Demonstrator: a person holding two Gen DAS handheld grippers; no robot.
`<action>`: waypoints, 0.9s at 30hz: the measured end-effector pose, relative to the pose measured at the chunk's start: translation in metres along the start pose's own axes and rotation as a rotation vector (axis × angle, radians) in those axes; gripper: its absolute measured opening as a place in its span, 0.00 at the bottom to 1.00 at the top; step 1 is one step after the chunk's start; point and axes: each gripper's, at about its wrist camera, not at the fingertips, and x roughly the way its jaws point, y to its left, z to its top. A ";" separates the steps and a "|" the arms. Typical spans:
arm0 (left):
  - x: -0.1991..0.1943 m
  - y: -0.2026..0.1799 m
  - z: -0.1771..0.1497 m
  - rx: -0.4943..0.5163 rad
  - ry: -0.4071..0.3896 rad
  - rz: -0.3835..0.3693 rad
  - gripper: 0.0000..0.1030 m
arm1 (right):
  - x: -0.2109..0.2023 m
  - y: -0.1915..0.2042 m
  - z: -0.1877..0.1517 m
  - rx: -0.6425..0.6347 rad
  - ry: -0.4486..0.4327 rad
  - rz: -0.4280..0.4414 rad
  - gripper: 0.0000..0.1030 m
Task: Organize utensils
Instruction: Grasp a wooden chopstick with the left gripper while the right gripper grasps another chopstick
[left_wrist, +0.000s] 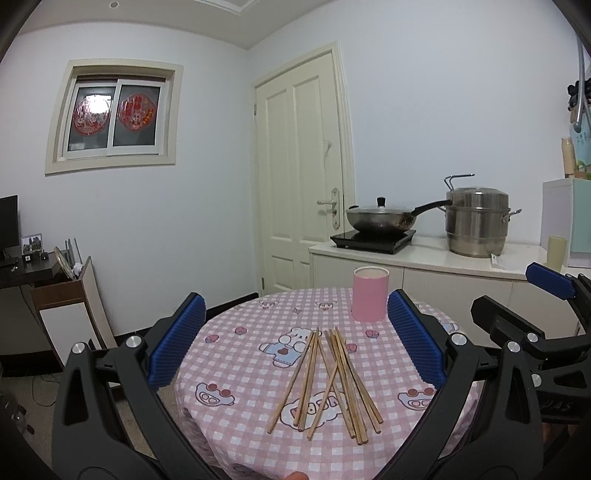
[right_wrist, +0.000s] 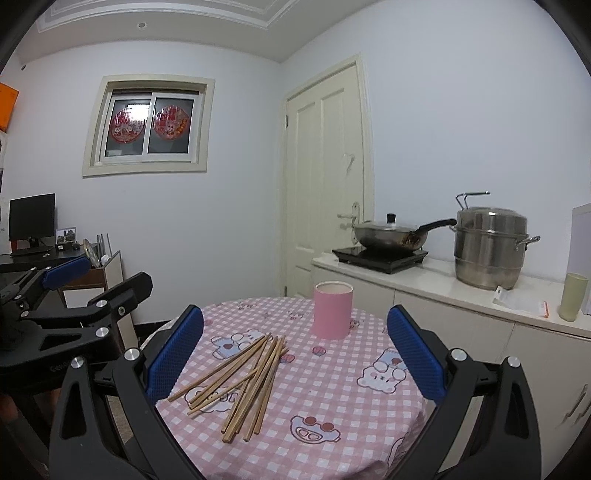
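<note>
Start of the job: chopsticks loose, cup waiting, both claws spread and empty.

Left wrist: left claw (left_wrist: 295, 339) brackets the chopsticks (left_wrist: 328, 380) on the worktop (left_wrist: 236, 369), long axes running away toward the cup (left_wrist: 370, 293) beyond; next, likely descend and pinch.
Right wrist: right claw (right_wrist: 295, 350) hovers, chopsticks (right_wrist: 240, 380) low-left, slanting up-right toward cup (right_wrist: 333, 310).

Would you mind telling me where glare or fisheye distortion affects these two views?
Left wrist view: the window has a blown-out glare spot and the door bows. Right wrist view: the window glares less, edges curve, and the pot looks slightly blurred. The chopsticks stay sharp in both.
</note>
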 end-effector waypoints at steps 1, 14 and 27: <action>0.002 0.001 -0.001 -0.001 0.008 -0.001 0.94 | 0.001 0.000 0.000 0.000 0.008 0.001 0.93; 0.034 0.010 -0.017 -0.030 0.097 0.008 0.94 | 0.030 -0.001 -0.012 -0.011 0.080 0.002 0.93; 0.124 0.033 -0.073 -0.060 0.388 -0.018 0.94 | 0.104 -0.026 -0.056 0.066 0.330 0.002 0.93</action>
